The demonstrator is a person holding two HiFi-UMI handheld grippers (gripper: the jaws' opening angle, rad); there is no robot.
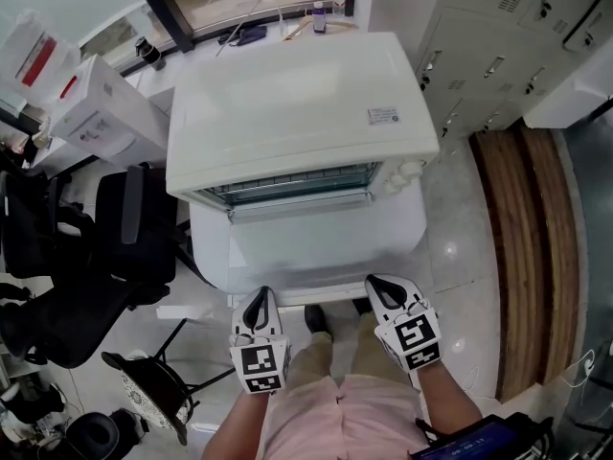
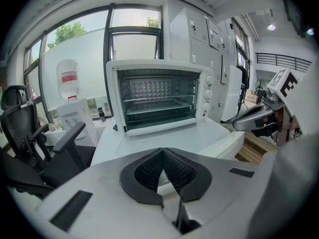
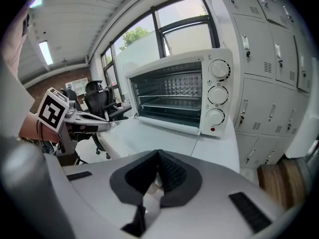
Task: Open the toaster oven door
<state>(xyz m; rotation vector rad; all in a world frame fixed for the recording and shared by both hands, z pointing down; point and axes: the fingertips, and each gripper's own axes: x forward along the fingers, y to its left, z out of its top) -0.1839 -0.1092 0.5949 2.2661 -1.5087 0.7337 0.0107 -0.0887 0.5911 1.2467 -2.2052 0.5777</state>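
A white toaster oven point(image 1: 297, 103) stands at the back of a white table point(image 1: 316, 252). Its glass door point(image 1: 287, 185) is upright against the front, with wire racks showing behind it and a white bar point(image 1: 297, 203) along its lower edge. In the left gripper view the oven point(image 2: 159, 96) is straight ahead; in the right gripper view the oven point(image 3: 179, 96) shows three knobs point(image 3: 218, 94) at its right. Both grippers hover at the table's near edge, well short of the oven. My left gripper point(image 1: 257, 302) point(image 2: 162, 152) is shut on nothing. My right gripper point(image 1: 384, 291) point(image 3: 158, 154) is shut too, empty.
Black office chairs point(image 1: 124, 233) crowd the floor left of the table. A white water dispenser point(image 1: 105, 108) stands at the back left. Grey lockers point(image 1: 498, 36) and a wooden strip point(image 1: 522, 247) line the right side. A small bottle point(image 1: 319, 17) sits on the window sill behind the oven.
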